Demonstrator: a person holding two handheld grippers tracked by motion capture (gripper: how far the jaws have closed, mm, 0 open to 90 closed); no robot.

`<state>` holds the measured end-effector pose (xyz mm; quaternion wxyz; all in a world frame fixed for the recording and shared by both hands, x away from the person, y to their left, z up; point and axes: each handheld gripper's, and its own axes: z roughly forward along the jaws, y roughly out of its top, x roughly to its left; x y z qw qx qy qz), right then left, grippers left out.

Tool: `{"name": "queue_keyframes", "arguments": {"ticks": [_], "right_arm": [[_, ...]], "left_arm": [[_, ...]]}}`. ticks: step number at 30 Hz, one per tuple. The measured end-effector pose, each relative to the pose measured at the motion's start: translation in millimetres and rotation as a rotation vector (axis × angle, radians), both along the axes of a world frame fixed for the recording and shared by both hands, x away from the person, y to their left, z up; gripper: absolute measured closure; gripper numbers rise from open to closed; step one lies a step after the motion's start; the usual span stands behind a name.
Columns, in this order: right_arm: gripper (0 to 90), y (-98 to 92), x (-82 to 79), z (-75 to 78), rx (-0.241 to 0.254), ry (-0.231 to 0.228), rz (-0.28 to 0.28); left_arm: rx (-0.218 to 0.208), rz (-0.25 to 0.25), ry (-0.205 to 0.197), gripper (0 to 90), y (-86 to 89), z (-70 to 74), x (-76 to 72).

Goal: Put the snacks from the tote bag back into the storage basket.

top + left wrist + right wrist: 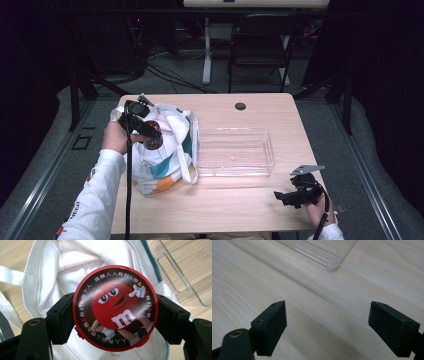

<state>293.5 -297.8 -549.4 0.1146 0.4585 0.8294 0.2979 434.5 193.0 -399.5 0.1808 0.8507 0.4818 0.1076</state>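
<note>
Over the open mouth of the white cloth bag (pixel 165 150), at the table's nine o'clock side in the high view, the left gripper (pixel 150 136) holds a round red candy tin (pixel 115 307). Its jaws are clamped on the tin's rim at nine and three o'clock in the left gripper view, lid face up toward the camera, with the bag's lining behind it. The clear plastic tray (pixel 235 151) lies empty just beside the bag, at about three o'clock from the tin, its long axis running nine to three across the table. So the likely carry is a short sideways one, and the left hand is much the nearer. At the table's five o'clock corner the right gripper (pixel 292 196) hangs with jaws wide apart and nothing between them, the tray's near corner (pixel 332 266) at its twelve o'clock.
</note>
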Motion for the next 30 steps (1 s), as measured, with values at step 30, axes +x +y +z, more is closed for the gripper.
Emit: {"name": "queue_keyframes", "arguments": {"ticks": [30], "right_arm": [[14.8,0.0,0.7,-0.3,0.001,0.004,0.004]], "left_arm": [[0.000,-0.062,-0.030,25.7,-29.8,26.4,3.1]]}}
